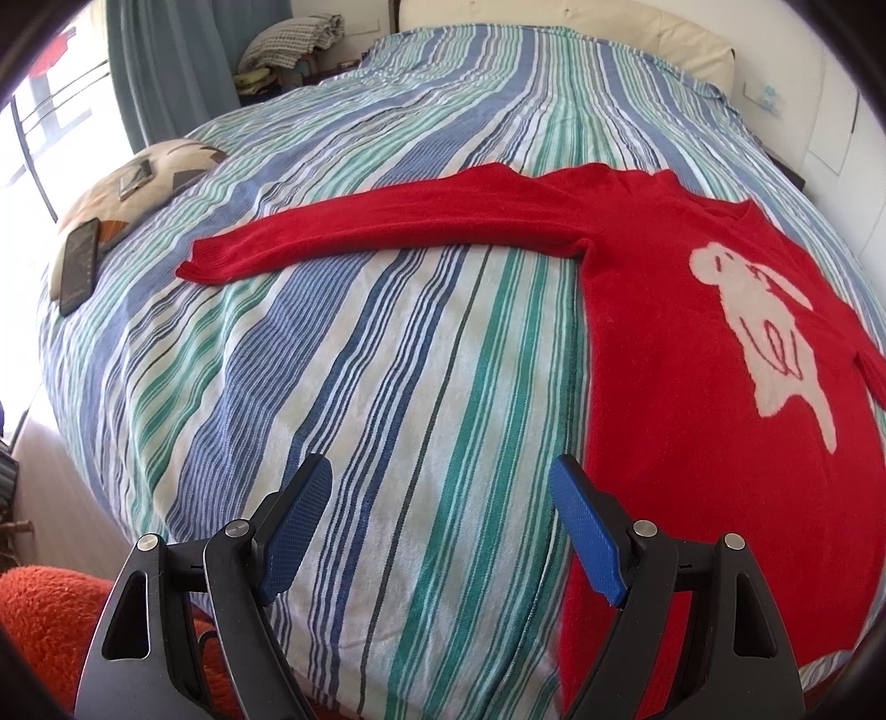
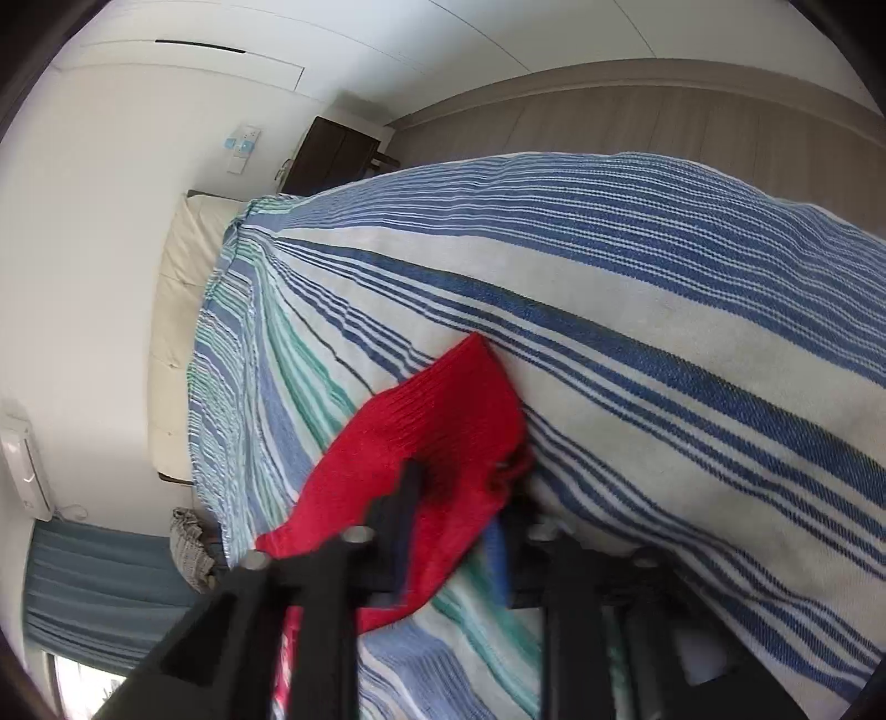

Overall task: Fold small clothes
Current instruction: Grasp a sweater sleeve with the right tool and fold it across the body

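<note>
A small red sweater (image 1: 686, 354) with a white animal figure lies flat on the striped bedspread (image 1: 387, 360). Its left sleeve (image 1: 387, 227) stretches out to the left. My left gripper (image 1: 443, 482) is open and empty, hovering above the bedspread just left of the sweater's body. In the right wrist view, my right gripper (image 2: 459, 498) is closed around the cuff of the other red sleeve (image 2: 437, 421), with the fabric bunched between the fingers at the bed's surface.
A patterned cushion (image 1: 138, 183) with a black phone (image 1: 80, 266) on it sits at the bed's left edge. A cream headboard (image 1: 637, 33) is at the far end. An orange fluffy fabric (image 1: 44, 626) lies below left. A dark nightstand (image 2: 332, 155) stands by the wall.
</note>
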Demonstrator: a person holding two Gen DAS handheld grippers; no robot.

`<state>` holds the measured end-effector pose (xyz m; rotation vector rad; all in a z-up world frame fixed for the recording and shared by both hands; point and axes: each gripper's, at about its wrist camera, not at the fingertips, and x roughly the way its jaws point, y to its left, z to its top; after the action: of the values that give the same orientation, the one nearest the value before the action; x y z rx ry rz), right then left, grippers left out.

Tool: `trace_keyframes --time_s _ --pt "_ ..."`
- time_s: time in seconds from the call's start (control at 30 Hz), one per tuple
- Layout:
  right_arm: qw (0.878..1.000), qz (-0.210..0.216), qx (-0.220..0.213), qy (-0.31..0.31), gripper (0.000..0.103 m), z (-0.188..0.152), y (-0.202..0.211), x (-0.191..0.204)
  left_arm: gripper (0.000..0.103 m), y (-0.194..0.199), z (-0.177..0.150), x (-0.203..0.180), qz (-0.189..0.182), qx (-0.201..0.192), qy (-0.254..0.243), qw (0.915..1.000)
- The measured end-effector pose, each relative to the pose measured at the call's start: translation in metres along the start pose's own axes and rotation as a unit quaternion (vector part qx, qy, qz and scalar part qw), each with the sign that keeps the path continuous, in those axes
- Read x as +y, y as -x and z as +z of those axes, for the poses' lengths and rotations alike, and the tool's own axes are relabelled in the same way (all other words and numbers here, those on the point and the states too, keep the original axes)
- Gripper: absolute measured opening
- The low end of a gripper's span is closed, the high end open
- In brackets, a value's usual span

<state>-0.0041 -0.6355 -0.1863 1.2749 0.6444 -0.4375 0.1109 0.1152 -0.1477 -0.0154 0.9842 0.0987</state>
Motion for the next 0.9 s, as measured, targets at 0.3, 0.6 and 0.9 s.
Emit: trace_keyframes --time_s 0.3,0.6,0.9 --pt "0.959 0.066 -0.041 0.274 0.004 -0.046 0.058 0.2 0.083 -0.001 0.007 0.005 -0.019 -0.007 0.017 0.9996" --pt "0.855 0.214 0.12 0.457 0.007 -0.245 -0.009 0.415 0.083 0.001 0.015 0.014 -0.04 -0.016 0.04 0.9983" --pt "0.864 0.197 0.251 0.39 0.061 -0.289 -0.106 0.377 0.083 -0.005 0.013 0.042 -0.055 0.0 0.073 0.9958"
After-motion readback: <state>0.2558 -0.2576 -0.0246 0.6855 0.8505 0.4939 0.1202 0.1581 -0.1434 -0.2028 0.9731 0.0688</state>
